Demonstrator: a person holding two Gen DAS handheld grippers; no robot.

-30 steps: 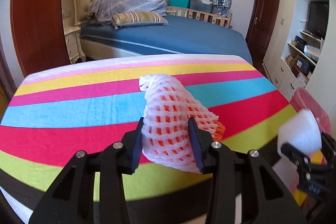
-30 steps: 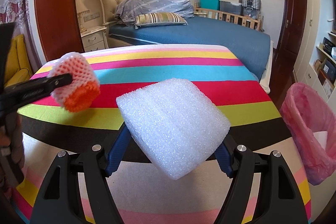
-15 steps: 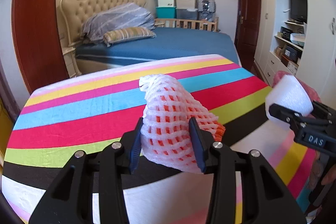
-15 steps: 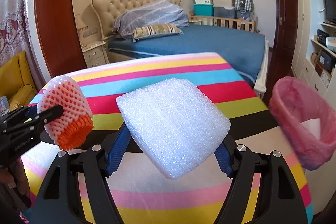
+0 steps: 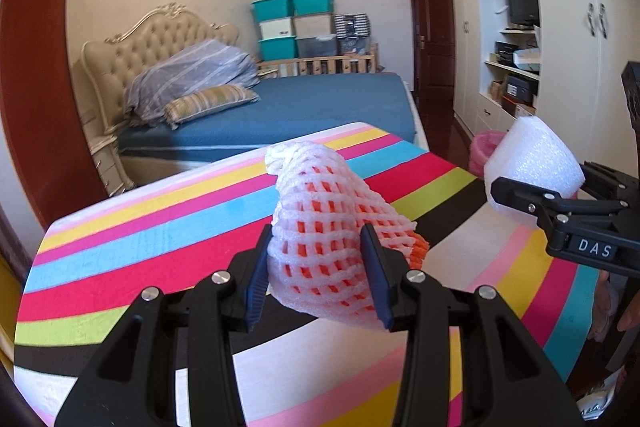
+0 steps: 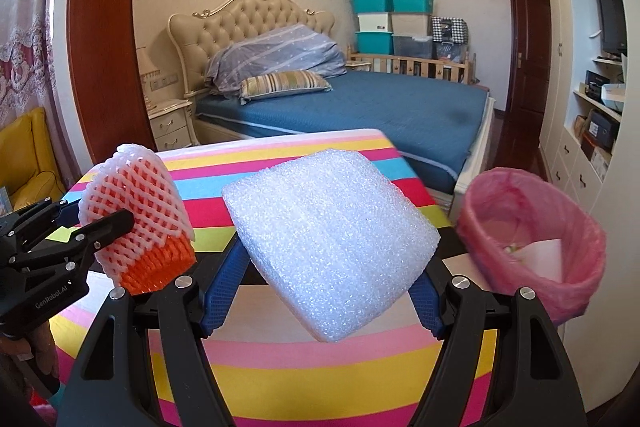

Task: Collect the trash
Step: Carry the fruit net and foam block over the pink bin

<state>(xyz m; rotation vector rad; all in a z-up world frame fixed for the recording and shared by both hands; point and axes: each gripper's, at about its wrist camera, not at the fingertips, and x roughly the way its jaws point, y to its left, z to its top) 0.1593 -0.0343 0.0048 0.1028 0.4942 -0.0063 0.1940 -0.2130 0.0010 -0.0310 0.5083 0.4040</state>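
My left gripper (image 5: 318,267) is shut on a white foam fruit net (image 5: 320,211) with an orange net inside it, held above the striped tablecloth (image 5: 120,247). My right gripper (image 6: 326,291) is shut on a thick white foam block (image 6: 328,227), its blue pads pressed on both sides. A bin with a pink liner (image 6: 580,223) stands off the table's right edge, close to the right of the foam block, with some white scraps inside. In the right wrist view the foam net (image 6: 136,203) hangs at the left; in the left wrist view the foam block (image 5: 532,155) is at the right.
A blue bed (image 6: 380,107) with pillows lies beyond the table. A nightstand (image 6: 172,123) and yellow chair (image 6: 28,155) are at the left. White cupboards with shelves (image 5: 516,67) and a dark door (image 5: 432,39) line the right wall.
Both grippers have swung to the right and risen a little, each keeping its load. The pink bin has grown nearer and larger in the right wrist view.
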